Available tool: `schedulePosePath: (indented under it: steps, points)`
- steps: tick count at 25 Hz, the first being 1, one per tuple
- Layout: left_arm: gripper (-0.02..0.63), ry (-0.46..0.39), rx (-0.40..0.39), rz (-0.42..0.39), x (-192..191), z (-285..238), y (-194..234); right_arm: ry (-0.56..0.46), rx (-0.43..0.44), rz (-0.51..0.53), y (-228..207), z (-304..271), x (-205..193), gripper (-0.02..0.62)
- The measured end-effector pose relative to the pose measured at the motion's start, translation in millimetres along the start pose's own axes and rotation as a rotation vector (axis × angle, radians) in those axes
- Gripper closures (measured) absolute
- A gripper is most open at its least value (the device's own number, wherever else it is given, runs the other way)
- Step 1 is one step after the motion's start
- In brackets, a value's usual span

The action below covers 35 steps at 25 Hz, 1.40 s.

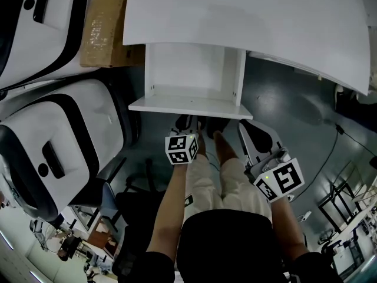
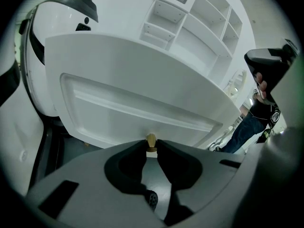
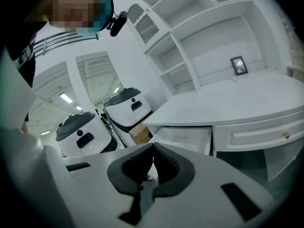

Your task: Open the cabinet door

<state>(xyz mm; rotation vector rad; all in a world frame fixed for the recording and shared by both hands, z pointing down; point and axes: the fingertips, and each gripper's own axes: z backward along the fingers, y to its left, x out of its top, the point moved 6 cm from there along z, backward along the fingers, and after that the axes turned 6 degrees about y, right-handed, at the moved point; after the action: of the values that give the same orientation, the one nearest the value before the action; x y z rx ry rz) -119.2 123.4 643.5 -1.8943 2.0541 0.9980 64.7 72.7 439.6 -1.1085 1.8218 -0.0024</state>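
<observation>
The cabinet door is white, with a sunken panel on its face, and it is found under the white desk top. It is already open: in the head view its edge stands away from the desk top, and the white inside of the cabinet is seen behind the door. On which side the door is hinged cannot be told.

A small brass knob is fixed on the face of the door, close to its edge and about in the middle. The knob is held by the left gripper: its jaws are narrow and pressed on the knob from both sides, with the tips touching the door's face or nearly so.

The right gripper is kept to the right of the door and nearer to the person, clearly apart from it. Its jaws are closed together, pad against pad, and nothing is between them.

To the right of the door, under the same desk top, a closed drawer with its own small knob is seen. Above and behind the door, white shelves are built, and a small picture frame is placed there.

To the left of the door, large white machines with black bands are standing, and a cardboard box is seen behind them. The grey floor is visible to the right of the door. A person in dark clothes is seen far behind the door.
</observation>
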Motion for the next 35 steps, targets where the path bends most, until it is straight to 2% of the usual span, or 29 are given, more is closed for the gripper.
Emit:
schedulePosePath:
  steps: [8, 20, 29, 35]
  points:
    - [0.525, -0.014, 0.001, 0.036, -10, 6, 0, 0.010, 0.013, 0.015, 6, 1, -5, 0.578]
    - [0.515, -0.009, 0.020, -0.002, -12, 20, 0, -0.004, 0.022, 0.042, 10, 10, -1, 0.578]
    - [0.557, -0.056, 0.052, -0.011, 7, 66, -17, -0.039, 0.036, 0.068, 20, 29, 20, 0.578]
    - [0.569, -0.101, 0.029, -0.038, 29, 96, -45, -0.068, 0.029, 0.084, 24, 49, 32, 0.578]
